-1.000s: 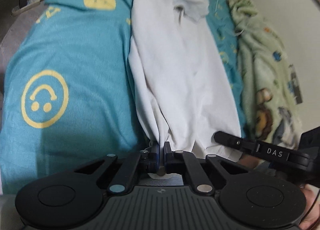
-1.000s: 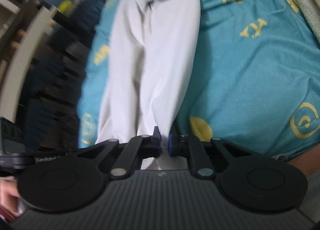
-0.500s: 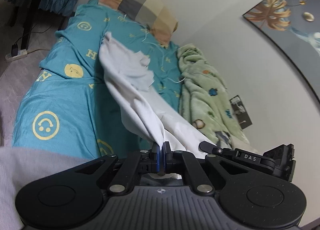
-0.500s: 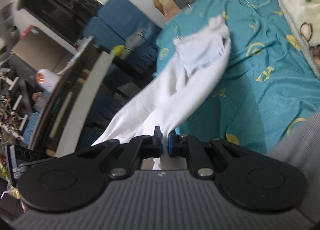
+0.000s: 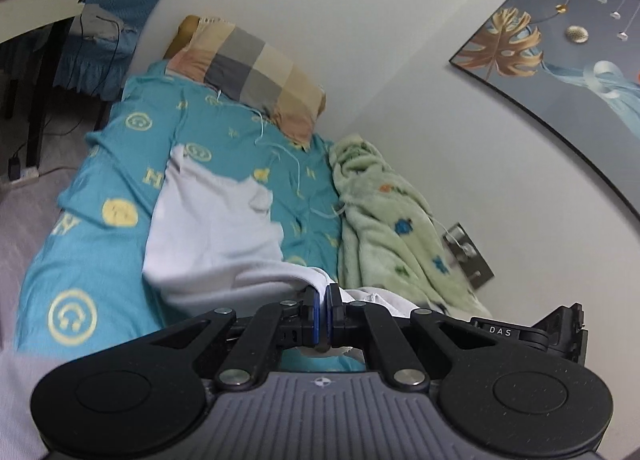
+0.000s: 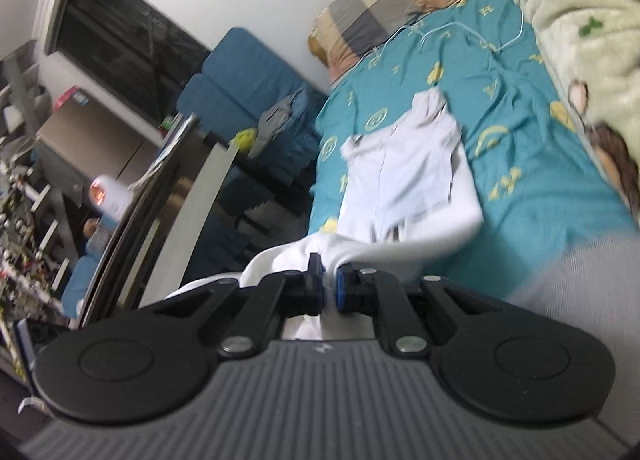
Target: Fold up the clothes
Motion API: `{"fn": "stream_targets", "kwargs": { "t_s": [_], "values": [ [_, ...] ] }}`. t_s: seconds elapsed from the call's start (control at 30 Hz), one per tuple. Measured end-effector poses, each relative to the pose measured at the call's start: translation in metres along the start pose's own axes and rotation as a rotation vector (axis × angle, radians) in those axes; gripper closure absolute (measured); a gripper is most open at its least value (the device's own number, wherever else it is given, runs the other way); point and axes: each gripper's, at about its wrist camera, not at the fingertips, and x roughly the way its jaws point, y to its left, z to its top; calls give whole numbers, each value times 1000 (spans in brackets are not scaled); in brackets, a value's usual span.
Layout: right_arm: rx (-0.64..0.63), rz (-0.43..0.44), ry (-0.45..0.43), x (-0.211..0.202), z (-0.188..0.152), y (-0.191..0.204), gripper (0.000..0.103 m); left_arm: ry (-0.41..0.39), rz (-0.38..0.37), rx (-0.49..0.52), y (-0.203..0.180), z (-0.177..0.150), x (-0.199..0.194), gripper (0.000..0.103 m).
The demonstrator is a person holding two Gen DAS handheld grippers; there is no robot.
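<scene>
Both grippers clamped on the near hem of the white shirt (image 5: 216, 236): left gripper (image 5: 323, 302) with blue pads pressed together on a bunch of cloth, right gripper (image 6: 329, 286) pinching a thicker wad, pads slightly apart around it. Half a second ago lifted and hanging stretched in the air; now dropped flat across the teal bedsheet (image 5: 96, 252), far end toward the checked pillow (image 5: 256, 76), near end doubled back. Beside the bed's right edge, green fleece blanket (image 5: 384, 220), unchanged.
</scene>
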Motion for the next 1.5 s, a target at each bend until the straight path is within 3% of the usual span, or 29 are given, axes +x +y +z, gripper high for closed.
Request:
{"fn": "stream_targets", "kwargs": {
  "t_s": [0.2, 0.4, 0.67, 0.83, 1.0, 1.13, 1.2, 1.3, 1.4, 1.5],
  "values": [
    [6, -49, -10, 78, 66, -21, 93, -69, 48, 25, 1, 49, 64, 99],
    [-30, -157, 18, 174, 110, -53, 93, -69, 139, 39, 52, 89, 170, 99],
    [-76, -244, 111, 286, 129, -111, 93, 16, 201, 0, 145, 97, 289, 99],
    [-67, -270, 166, 324, 123, -136, 93, 87, 233, -43, 183, 89, 331, 99],
    [-57, -250, 168, 327, 123, -140, 91, 92, 242, -39, 186, 87, 331, 94],
    [-56, -219, 159, 317, 125, -138, 85, 78, 256, -18, 174, 81, 310, 67],
    [-58, -190, 140, 306, 126, -135, 65, 65, 278, 6, 166, 78, 295, 59],
    [-67, -167, 109, 285, 125, -130, 52, 53, 299, 12, 158, 70, 269, 55],
    [-77, -177, 128, 265, 122, -125, 51, 79, 265, -3, 152, 56, 244, 54],
    [-66, -226, 173, 250, 113, -124, 51, 125, 277, -5, 147, 38, 230, 54]
  ]
}}
